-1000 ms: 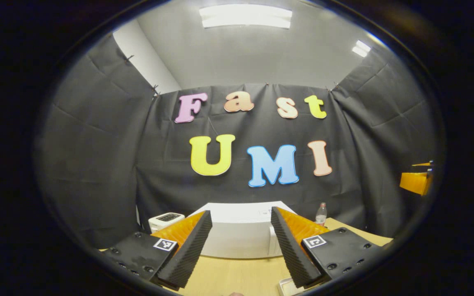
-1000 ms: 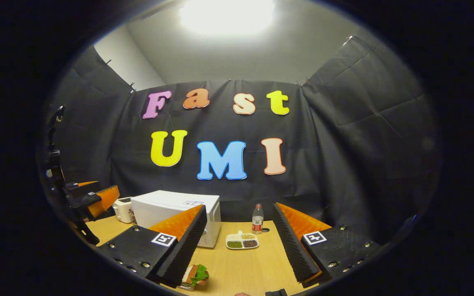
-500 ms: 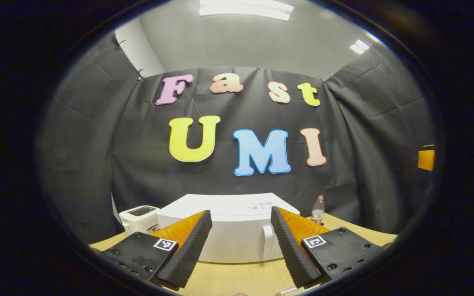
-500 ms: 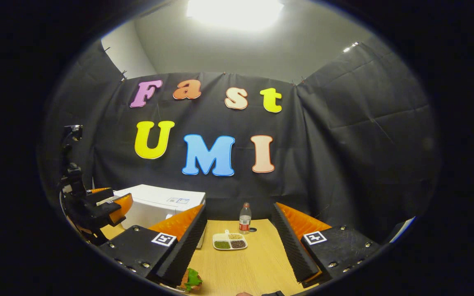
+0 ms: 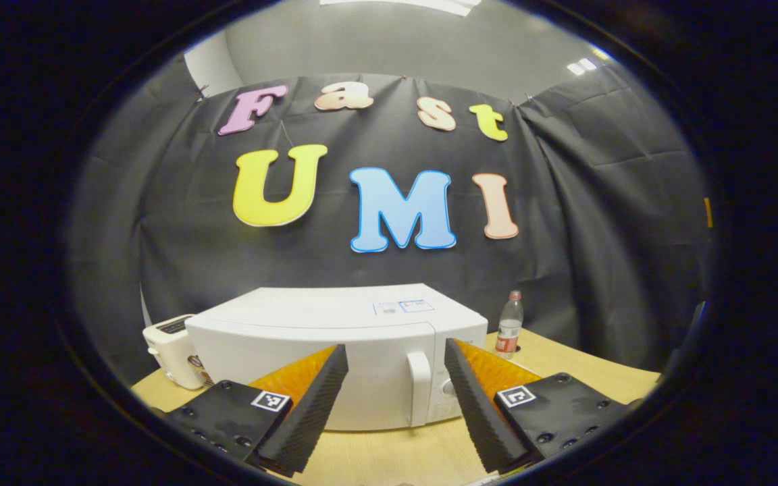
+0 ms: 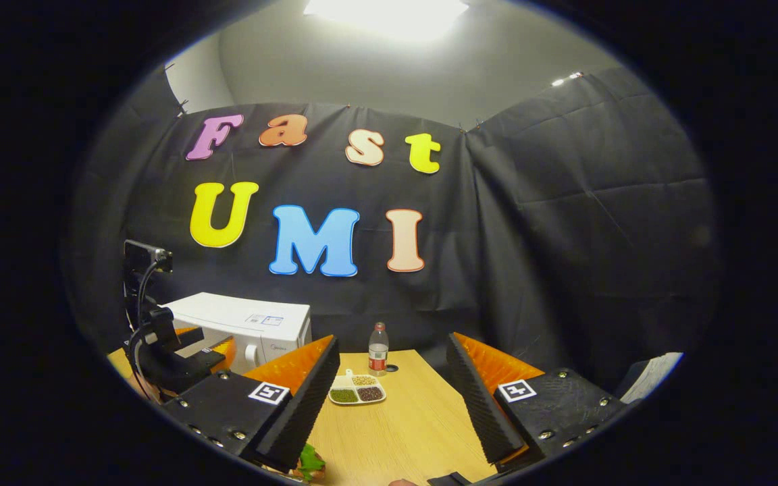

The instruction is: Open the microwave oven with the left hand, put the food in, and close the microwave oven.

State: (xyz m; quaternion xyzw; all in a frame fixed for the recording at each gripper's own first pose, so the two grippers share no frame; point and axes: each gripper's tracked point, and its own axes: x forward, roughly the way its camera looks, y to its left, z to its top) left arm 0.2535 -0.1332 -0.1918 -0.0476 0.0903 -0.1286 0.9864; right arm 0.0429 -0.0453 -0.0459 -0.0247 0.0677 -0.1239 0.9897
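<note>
The step in hand looks like the reach for the door handle (image 5: 419,388) of the microwave (image 5: 335,351). To do it well, the left claw (image 5: 396,405) should close in with the upright handle centred between its fingers, go deep enough that both pads can grip it, then pull outward along the door's swing rather than straight back.

The left claw is spread wide and holds nothing. The microwave stands on the worktop (image 5: 389,455) ahead of it, door shut, the handle showing in the gap nearer the claw's right finger and not yet touched.

The right claw (image 6: 392,405) is also spread and empty. The food (image 6: 308,462), with green leaves, lies on the worktop under its left finger.
</note>
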